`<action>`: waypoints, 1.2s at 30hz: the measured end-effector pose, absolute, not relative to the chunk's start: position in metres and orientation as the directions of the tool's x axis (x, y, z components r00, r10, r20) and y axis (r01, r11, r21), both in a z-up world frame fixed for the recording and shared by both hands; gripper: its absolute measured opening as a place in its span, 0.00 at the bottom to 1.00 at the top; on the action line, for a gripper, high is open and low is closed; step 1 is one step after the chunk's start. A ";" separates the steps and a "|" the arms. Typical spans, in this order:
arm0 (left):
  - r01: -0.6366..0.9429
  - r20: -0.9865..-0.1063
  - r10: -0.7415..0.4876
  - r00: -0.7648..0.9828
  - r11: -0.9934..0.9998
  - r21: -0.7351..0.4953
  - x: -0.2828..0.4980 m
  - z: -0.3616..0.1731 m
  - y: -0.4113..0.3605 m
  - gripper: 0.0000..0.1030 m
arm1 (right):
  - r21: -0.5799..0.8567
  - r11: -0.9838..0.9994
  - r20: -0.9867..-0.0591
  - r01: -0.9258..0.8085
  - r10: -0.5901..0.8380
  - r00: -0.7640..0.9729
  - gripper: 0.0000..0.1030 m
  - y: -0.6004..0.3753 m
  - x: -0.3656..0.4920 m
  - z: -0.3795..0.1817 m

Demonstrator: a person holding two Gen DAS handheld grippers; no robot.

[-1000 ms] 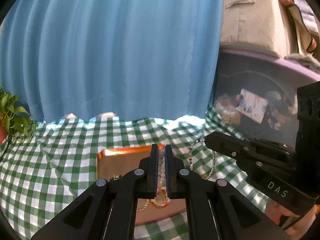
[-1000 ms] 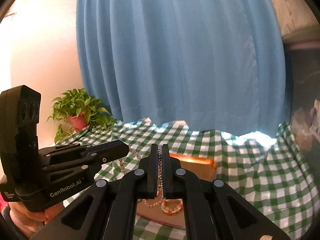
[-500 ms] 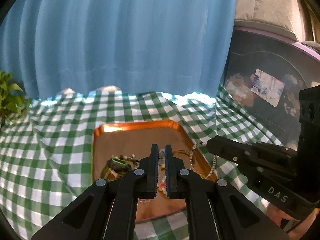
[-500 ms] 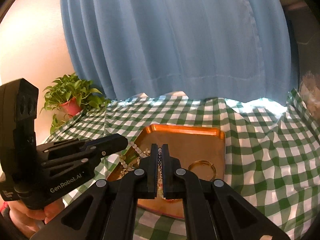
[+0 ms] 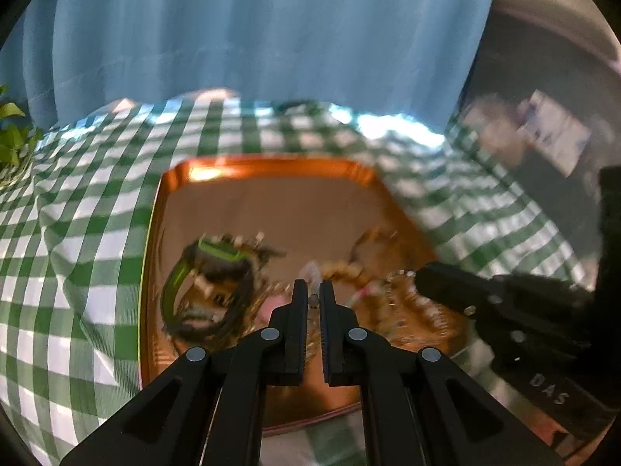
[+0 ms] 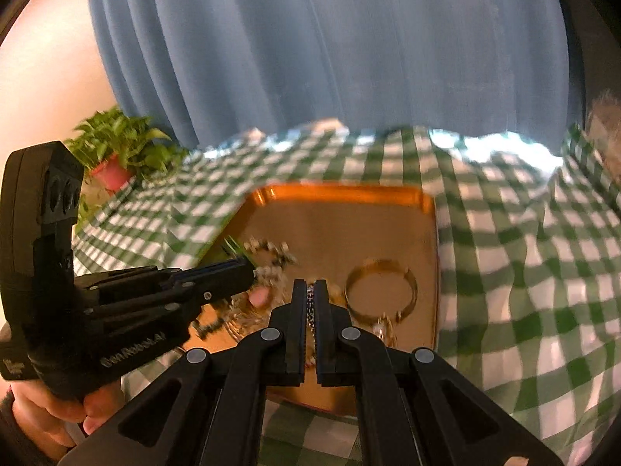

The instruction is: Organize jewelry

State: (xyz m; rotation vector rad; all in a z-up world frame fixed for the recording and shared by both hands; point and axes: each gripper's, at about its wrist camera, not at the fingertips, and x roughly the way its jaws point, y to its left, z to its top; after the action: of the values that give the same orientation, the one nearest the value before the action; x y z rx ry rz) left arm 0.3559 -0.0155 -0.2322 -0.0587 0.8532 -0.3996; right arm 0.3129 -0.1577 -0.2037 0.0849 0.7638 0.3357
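A copper tray [image 5: 271, 202] lies on the green checked cloth and holds a pile of jewelry. In the left wrist view a green-and-dark bracelet [image 5: 202, 283] sits at the tray's left and beaded pieces [image 5: 345, 272] lie near the middle. My left gripper [image 5: 313, 299] is shut on a beaded chain just above the tray. My right gripper [image 6: 310, 295] is shut on a dark beaded chain [image 6: 310, 310] over the tray [image 6: 349, 209]. A gold bangle [image 6: 382, 291] lies just right of it. The frames are blurred by motion.
A potted plant [image 6: 116, 155] stands at the back left on the checked cloth [image 6: 524, 272]. A blue curtain [image 5: 271, 31] hangs behind the table. A dark cluttered container [image 5: 543, 136] stands at the right.
Both grippers have come down and forward with the chain held between them, from above the table to just over the jewelry in the tray. The tray now fills the view.
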 end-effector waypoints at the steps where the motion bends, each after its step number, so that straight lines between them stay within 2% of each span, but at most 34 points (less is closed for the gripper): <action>1: 0.311 -0.735 -0.351 0.580 0.929 -0.198 0.357 -0.237 -0.017 0.06 | 0.194 0.946 -0.675 -0.259 0.320 0.664 0.03 -0.157 0.314 -0.208; 6: 0.292 -0.758 -0.310 0.574 0.942 -0.164 0.351 -0.242 -0.016 0.06 | 0.163 0.960 -0.717 -0.227 0.273 0.641 0.03 -0.155 0.318 -0.224; 8: 0.277 -0.764 -0.285 0.578 0.950 -0.145 0.347 -0.235 -0.013 0.13 | 0.149 0.967 -0.722 -0.205 0.248 0.646 0.07 -0.155 0.317 -0.224; 9: 0.269 -0.768 -0.275 0.578 0.953 -0.138 0.343 -0.228 -0.011 0.19 | 0.151 0.968 -0.722 -0.201 0.247 0.646 0.14 -0.156 0.316 -0.223; 10: 0.259 -0.767 -0.267 0.583 0.956 -0.136 0.338 -0.219 -0.007 0.38 | 0.149 0.969 -0.727 -0.197 0.243 0.642 0.22 -0.157 0.314 -0.220; 11: 0.251 -0.757 -0.264 0.597 0.958 -0.136 0.333 -0.210 -0.003 0.58 | 0.148 0.970 -0.726 -0.193 0.239 0.645 0.47 -0.157 0.312 -0.216; 12: 0.226 -0.738 -0.240 0.630 0.966 -0.121 0.322 -0.195 0.002 0.65 | 0.149 0.970 -0.712 -0.190 0.239 0.661 0.63 -0.159 0.305 -0.208; 13: 0.214 -0.723 -0.229 0.652 0.970 -0.114 0.311 -0.182 0.006 0.71 | 0.147 0.971 -0.693 -0.189 0.237 0.681 0.64 -0.161 0.295 -0.197; 17: 0.215 -0.681 -0.224 0.697 0.972 -0.100 0.261 -0.124 0.014 0.76 | 0.127 0.979 -0.680 -0.159 0.203 0.705 0.65 -0.163 0.263 -0.162; 19: 0.206 -0.659 -0.207 0.724 0.975 -0.079 0.230 -0.096 0.014 0.78 | 0.137 0.978 -0.667 -0.154 0.206 0.715 0.68 -0.160 0.241 -0.143; 20: 0.206 -0.649 -0.199 0.734 0.976 -0.067 0.213 -0.084 0.013 0.81 | 0.145 0.977 -0.664 -0.154 0.212 0.717 0.72 -0.156 0.224 -0.132; 22: 0.199 -0.639 -0.173 0.749 0.979 -0.031 0.182 -0.063 0.008 0.86 | 0.152 0.973 -0.660 -0.173 0.230 0.715 0.72 -0.149 0.200 -0.115; 24: 0.186 -0.636 -0.142 0.758 0.982 0.004 0.155 -0.049 0.007 0.88 | 0.159 0.971 -0.645 -0.181 0.241 0.725 0.74 -0.143 0.177 -0.099; 27: 0.127 -0.645 -0.107 0.756 0.992 -0.015 0.120 -0.035 0.013 0.90 | 0.167 0.968 -0.636 -0.187 0.251 0.729 0.76 -0.135 0.141 -0.078; 32: 0.047 -0.682 -0.073 0.728 0.997 -0.057 0.072 -0.026 0.020 0.91 | 0.069 0.985 -0.652 -0.157 0.164 0.741 0.76 -0.116 0.086 -0.055; 36: 0.018 -0.671 -0.014 0.741 1.000 -0.002 0.041 -0.014 0.018 0.91 | 0.074 0.990 -0.664 -0.117 0.136 0.735 0.76 -0.113 0.061 -0.044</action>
State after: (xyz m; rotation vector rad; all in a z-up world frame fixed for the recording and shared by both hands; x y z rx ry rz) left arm 0.0409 0.0178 -0.0136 0.0050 0.7357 -0.0173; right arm 0.0606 -0.1131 -0.0440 0.0284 0.7322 0.1390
